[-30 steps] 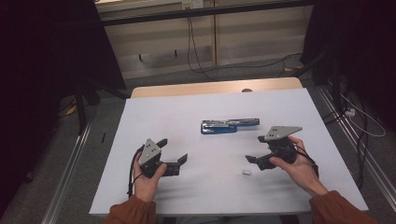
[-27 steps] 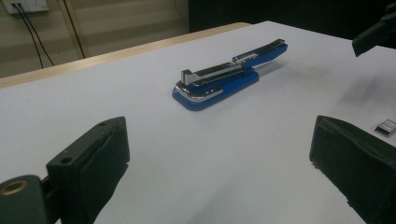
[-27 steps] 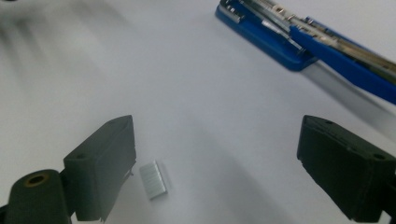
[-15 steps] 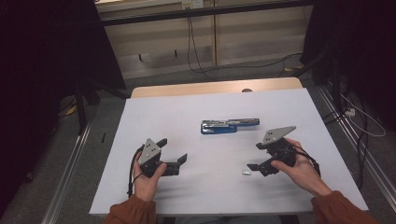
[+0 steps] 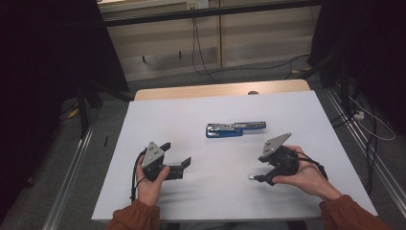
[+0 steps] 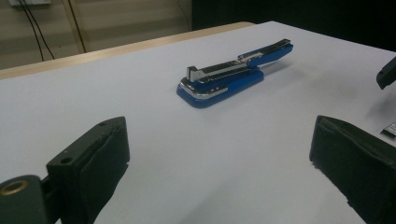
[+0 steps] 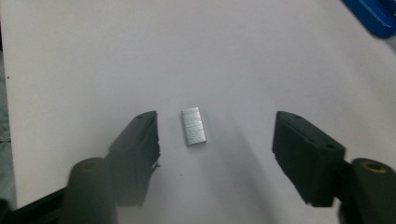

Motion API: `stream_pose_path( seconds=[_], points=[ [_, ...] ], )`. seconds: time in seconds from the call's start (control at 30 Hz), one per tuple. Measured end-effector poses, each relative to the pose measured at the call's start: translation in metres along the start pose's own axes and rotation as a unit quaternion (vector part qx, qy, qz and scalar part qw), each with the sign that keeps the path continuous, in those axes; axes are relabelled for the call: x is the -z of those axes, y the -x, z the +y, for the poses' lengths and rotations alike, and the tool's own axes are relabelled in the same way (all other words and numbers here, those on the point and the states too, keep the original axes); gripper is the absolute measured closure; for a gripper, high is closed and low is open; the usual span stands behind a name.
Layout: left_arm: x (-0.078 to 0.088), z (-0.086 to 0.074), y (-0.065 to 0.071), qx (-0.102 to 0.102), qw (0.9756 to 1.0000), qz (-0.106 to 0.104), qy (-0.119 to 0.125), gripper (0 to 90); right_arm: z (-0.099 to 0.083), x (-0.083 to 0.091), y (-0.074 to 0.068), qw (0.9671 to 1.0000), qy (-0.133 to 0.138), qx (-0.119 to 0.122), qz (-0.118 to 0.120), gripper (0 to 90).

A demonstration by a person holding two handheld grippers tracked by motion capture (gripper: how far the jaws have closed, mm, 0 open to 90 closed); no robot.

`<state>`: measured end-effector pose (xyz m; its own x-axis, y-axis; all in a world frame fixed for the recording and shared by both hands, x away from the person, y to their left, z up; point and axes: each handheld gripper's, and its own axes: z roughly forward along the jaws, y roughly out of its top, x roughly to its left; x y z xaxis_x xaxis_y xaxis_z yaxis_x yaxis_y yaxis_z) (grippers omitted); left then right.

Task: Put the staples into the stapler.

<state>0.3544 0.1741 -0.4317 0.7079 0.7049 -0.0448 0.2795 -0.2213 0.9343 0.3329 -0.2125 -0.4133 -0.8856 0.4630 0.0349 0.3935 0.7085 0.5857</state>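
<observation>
- High view: white rectangular table (image 5: 201, 110) carries a blue and chrome stapler (image 5: 235, 129) lying flat mid-table. Left gripper (image 5: 178, 162) rests on the tabletop in the left hand (image 5: 151, 179), jaws spread, nothing between. Right gripper (image 5: 257, 178), held in the right hand (image 5: 306, 177), tips down over a small silver strip of staples (image 5: 250, 177), which sits at its tips, near the front edge, well apart from the stapler.
- Left gripper view: jaws wide apart, empty; stapler (image 6: 233, 74) lies ahead between them, farther off.
- Right gripper view: jaws have just been closing, not touching; staple strip (image 7: 193, 126) lies flat between them, nearer the left pad (image 7: 152, 135).
</observation>
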Motion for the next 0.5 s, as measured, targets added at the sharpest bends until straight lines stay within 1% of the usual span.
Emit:
stream_pose_path(
  seconds=[0.03,0.07,0.1,0.13,0.2,0.23,0.27,0.33,0.37,0.4,0.5],
  points=[
    [0.000,0.000,0.000,-0.003,1.0000,0.000,0.000,5.1,0.001,0.000,0.000,1.0000,-0.007,0.006,0.001,36.8],
    [0.001,0.000,0.000,-0.003,1.0000,0.000,0.001,5.1,0.003,-0.002,-0.002,0.9998,-0.017,0.010,0.005,44.3],
    [0.001,0.000,0.000,-0.004,1.0000,0.001,0.001,5.1,0.004,-0.003,-0.002,0.9997,-0.021,0.010,0.010,45.0],
    [0.001,0.000,0.001,-0.006,1.0000,0.002,0.001,5.1,0.004,-0.003,-0.002,0.9997,-0.021,0.010,0.010,45.0],
    [0.001,0.000,0.001,-0.007,1.0000,0.004,0.000,5.1,0.006,-0.006,-0.004,0.9994,-0.032,0.014,0.009,49.2],
    [0.001,0.000,0.001,-0.007,1.0000,0.004,-0.001,5.1,0.008,-0.007,-0.004,0.9990,-0.040,0.020,0.009,49.8],
    [0.000,0.000,0.001,-0.008,1.0000,0.004,-0.001,5.1,0.009,-0.008,-0.004,0.9988,-0.042,0.023,0.009,50.7],
    [0.001,-0.001,0.001,-0.010,0.9999,0.007,-0.006,5.1,0.012,-0.010,-0.003,0.9984,-0.047,0.026,0.016,55.4],
    [0.001,-0.001,0.002,-0.009,0.9999,0.007,-0.005,5.1,0.012,-0.010,-0.003,0.9984,-0.047,0.026,0.016,55.4],
    [0.002,-0.001,0.002,-0.010,0.9999,0.007,-0.005,5.1,0.014,-0.011,-0.001,0.9981,-0.052,0.025,0.023,59.1],
    [0.004,-0.001,0.003,-0.014,0.9998,0.011,-0.005,5.1,0.015,-0.014,0.001,0.9977,-0.056,0.029,0.026,59.9]
  ],
)
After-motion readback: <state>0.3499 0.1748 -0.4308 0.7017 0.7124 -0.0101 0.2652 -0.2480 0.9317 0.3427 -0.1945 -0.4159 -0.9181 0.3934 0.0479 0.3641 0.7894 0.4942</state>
